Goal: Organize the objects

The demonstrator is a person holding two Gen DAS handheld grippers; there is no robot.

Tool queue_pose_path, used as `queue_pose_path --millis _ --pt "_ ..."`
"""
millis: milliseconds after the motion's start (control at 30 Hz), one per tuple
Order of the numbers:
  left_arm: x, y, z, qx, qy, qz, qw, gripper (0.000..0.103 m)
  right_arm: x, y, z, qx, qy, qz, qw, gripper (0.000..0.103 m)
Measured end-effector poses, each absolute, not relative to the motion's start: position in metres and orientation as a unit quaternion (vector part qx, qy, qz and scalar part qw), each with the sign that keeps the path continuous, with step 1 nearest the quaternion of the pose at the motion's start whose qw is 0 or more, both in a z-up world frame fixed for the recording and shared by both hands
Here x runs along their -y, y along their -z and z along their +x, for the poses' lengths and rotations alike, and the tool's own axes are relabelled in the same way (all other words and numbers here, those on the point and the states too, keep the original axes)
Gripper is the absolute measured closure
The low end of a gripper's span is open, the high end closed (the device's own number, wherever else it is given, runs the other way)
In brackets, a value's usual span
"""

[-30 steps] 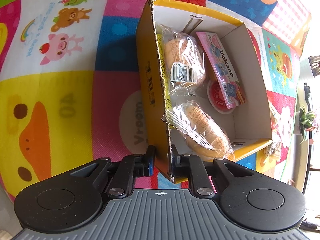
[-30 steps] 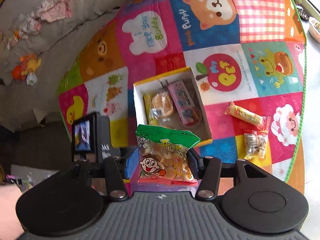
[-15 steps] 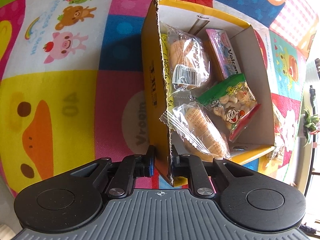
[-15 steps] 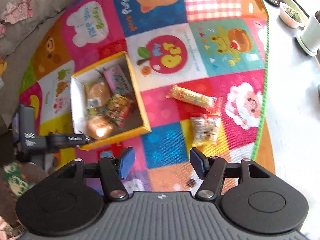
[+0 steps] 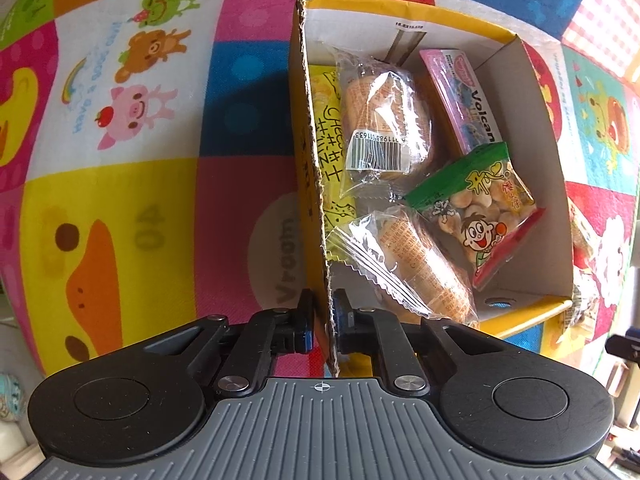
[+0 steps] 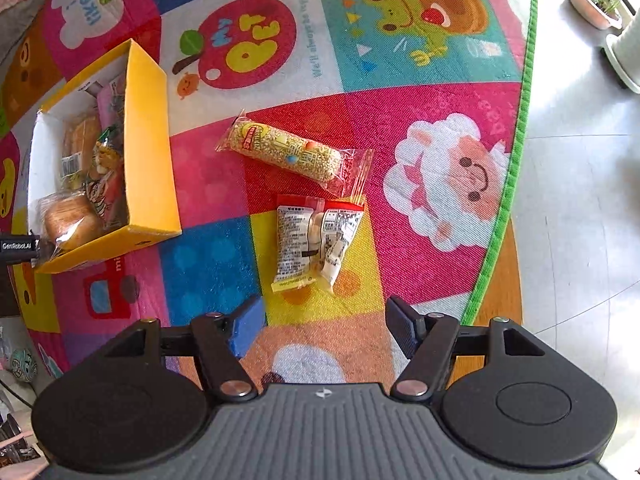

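Approach: next snack pickup
Keep your left hand-held gripper [image 5: 323, 322] clamped on the yellow cardboard box [image 5: 308, 184]; lower your right hand-held gripper [image 6: 325, 330], jaws apart, squarely over the clear red-topped candy packet [image 6: 316, 242].

Right gripper [image 6: 324, 330]: jaws spread wide, nothing between them, poised over the play mat [image 6: 440, 112]. Red-topped snack packet [image 6: 314, 246]: flat on the mat just beyond the fingertips, printed back facing up. Puffed-grain bar [image 6: 290, 151] in a clear wrapper: just past that packet, lying at a slant, apart from it. Yellow box [image 6: 150, 152]: left of the packet, holding several wrapped snacks (a bread roll [image 6: 72, 218] nearest).
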State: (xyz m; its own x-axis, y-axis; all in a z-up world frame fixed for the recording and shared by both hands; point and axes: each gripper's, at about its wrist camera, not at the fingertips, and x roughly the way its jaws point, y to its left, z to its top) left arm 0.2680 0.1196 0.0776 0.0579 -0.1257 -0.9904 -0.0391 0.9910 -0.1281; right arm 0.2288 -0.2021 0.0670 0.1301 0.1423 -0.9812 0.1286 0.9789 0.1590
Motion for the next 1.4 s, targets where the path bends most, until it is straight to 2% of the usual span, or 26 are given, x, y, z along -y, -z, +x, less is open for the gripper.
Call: queue_pose_path --millis 67,167,267,367,433,467,533,700,967,1167,1400 --pt "-0.115 -0.077 0.269 -0.689 0.019 -0.057 0.722 0.091 0.204 -0.053 0.242 -0.66 -0.016 0.122 0.741 0.028" --pt "-0.102 -0.077 0.271 -0.692 0.007 -0.046 0.721 0.091 0.205 -0.027 0.259 -0.67 -0.018 0.15 0.726 0.027" --pt "-0.093 -0.076 0.276 -0.693 0.0 -0.044 0.719 0.091 0.199 -0.004 0.273 -0.689 -0.002 0.136 0.712 0.027" --pt "-0.092 -0.076 0.276 -0.693 -0.001 -0.048 0.719 0.091 0.192 -0.004 0.276 -0.689 -0.002 0.12 0.715 0.025" --pt "-0.098 -0.077 0.271 -0.694 0.001 -0.049 0.718 0.091 0.186 -0.007 0.275 -0.688 -0.012 0.09 0.72 0.043" --pt "-0.098 -0.075 0.271 -0.694 0.001 -0.05 0.718 0.091 0.186 -0.008 0.274 -0.69 -0.015 0.081 0.719 0.048" --pt "-0.102 -0.071 0.266 -0.694 0.003 -0.052 0.718 0.091 0.187 -0.012 0.272 -0.696 -0.015 0.085 0.713 0.051" --pt "-0.106 -0.069 0.264 -0.688 0.012 -0.05 0.723 0.091 0.191 -0.036 0.258 -0.691 0.004 0.085 0.718 0.051" --pt "-0.107 -0.072 0.259 -0.677 0.036 -0.037 0.734 0.091 0.184 -0.118 0.221 -0.657 -0.025 0.132 0.741 0.051" --pt "-0.105 -0.079 0.257 -0.666 0.062 -0.016 0.743 0.092 0.157 -0.17 0.185 -0.628 -0.049 0.166 0.759 0.051" --pt "-0.096 -0.09 0.258 -0.639 0.105 0.019 0.762 0.091 0.119 -0.204 0.144 -0.605 -0.05 0.167 0.777 0.051"
